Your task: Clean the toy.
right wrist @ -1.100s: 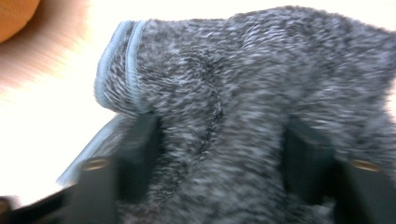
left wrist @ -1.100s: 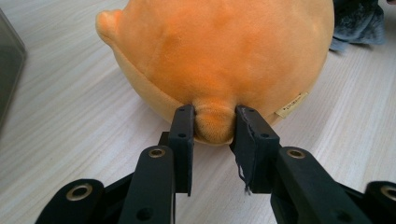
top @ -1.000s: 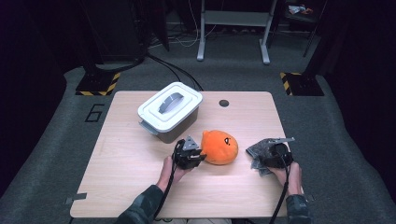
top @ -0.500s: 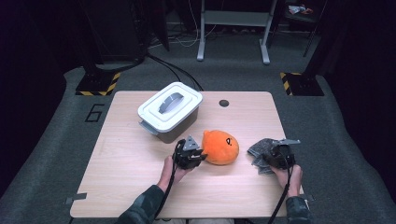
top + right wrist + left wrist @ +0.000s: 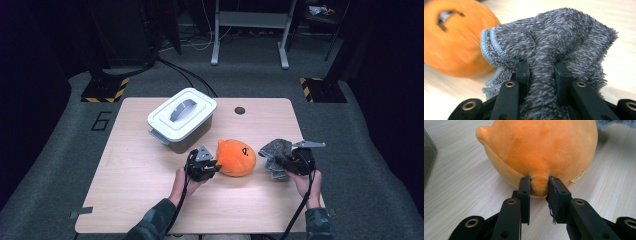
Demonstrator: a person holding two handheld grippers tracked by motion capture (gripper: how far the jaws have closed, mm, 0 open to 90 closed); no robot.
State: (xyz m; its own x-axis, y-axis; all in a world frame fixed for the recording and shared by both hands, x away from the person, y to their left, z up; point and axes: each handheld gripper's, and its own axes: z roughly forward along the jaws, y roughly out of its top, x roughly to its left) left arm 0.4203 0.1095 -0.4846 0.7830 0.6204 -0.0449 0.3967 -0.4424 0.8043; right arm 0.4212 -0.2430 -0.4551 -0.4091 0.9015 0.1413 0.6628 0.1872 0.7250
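A round orange plush toy [image 5: 236,157] lies on the wooden table [image 5: 130,180] near its front middle. My left gripper [image 5: 209,165] is at the toy's left side, shut on a fold of the orange plush toy [image 5: 539,152], which bulges between the pads. Right of the toy, a grey fluffy cloth [image 5: 274,152] is bunched up and lifted at one end. My right gripper [image 5: 283,162] is shut on the grey cloth [image 5: 554,42]; its jaws closed on it within the last second. The orange toy [image 5: 451,40] sits blurred behind the cloth in the right gripper view.
A white lidded plastic box [image 5: 182,118] with a grey handle stands at the table's back left, close behind my left gripper. A small dark hole [image 5: 240,110] marks the table's far middle. Dark floor and stands surround the table.
The right hand has closed on the grey cloth and lifted it a little, bunching it upward. The left hand and the orange toy have stayed put.
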